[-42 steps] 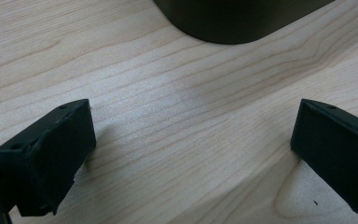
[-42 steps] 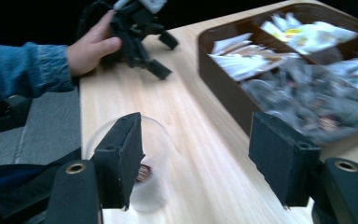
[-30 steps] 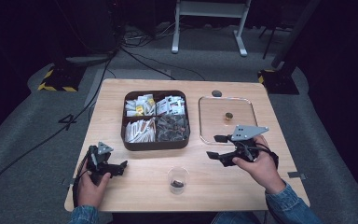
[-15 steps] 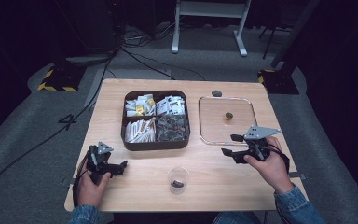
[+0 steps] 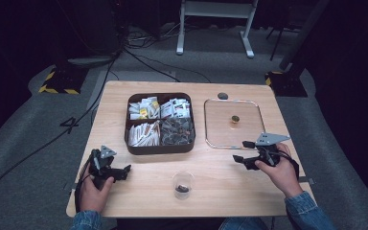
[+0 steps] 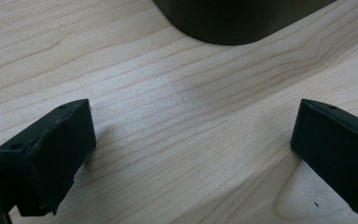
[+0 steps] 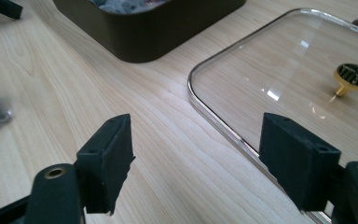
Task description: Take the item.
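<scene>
Left gripper [image 5: 110, 168] low at the desk's [image 5: 230, 191] front left corner, jaws spread wide over bare wood, nothing between them, aimed at the dark four-part tray [image 5: 160, 122]. Right gripper [image 5: 249, 152] near the front right, jaws likewise spread and empty, just beside the front edge of the glass lid [image 5: 232, 123] lying flat toward the back right, brass knob [image 5: 235, 118] up. Tray toward the back, left of the lid, packets in its compartments. Small clear cup [image 5: 182, 184] with dark contents by the front edge, between both grippers.
</scene>
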{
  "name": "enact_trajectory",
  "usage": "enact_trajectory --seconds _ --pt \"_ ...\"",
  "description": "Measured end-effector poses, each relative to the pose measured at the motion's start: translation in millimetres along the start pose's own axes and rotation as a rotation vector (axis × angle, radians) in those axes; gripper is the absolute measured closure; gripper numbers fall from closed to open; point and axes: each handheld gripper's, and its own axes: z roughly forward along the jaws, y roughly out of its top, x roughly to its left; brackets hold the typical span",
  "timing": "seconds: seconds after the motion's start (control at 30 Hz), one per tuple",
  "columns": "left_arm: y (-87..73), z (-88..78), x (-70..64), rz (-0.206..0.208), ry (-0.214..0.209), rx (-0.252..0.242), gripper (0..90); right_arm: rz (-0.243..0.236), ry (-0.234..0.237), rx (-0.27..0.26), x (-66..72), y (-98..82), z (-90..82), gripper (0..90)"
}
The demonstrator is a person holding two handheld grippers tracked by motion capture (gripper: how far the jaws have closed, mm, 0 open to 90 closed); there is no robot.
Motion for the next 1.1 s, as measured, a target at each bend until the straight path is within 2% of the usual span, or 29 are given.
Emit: enact_trajectory --seconds 0.33,0.7,0.87,1.1 --pt "-0.1 0.1 -0.3 -0.004 0.000 -0.002 0.2 0.010 -0.008 0.015 -6.1 -18.1 15.4 23.6" --pt "0.1 0.2 -0.1 -0.001 -0.001 -0.001 0.2 0.007 0.006 0.039 -1.9 -30.2 30.9 22.7" --pt "0.1 0.3 -0.1 -0.002 -0.001 -0.002 0.2 -0.006 0.016 0.054 1.3 -34.3 37.9 20.0" --pt "0.1 0.3 -0.1 -0.002 -0.001 -0.002 0.2 -0.035 -0.004 0.105 3.5 -40.4 47.5 12.8"
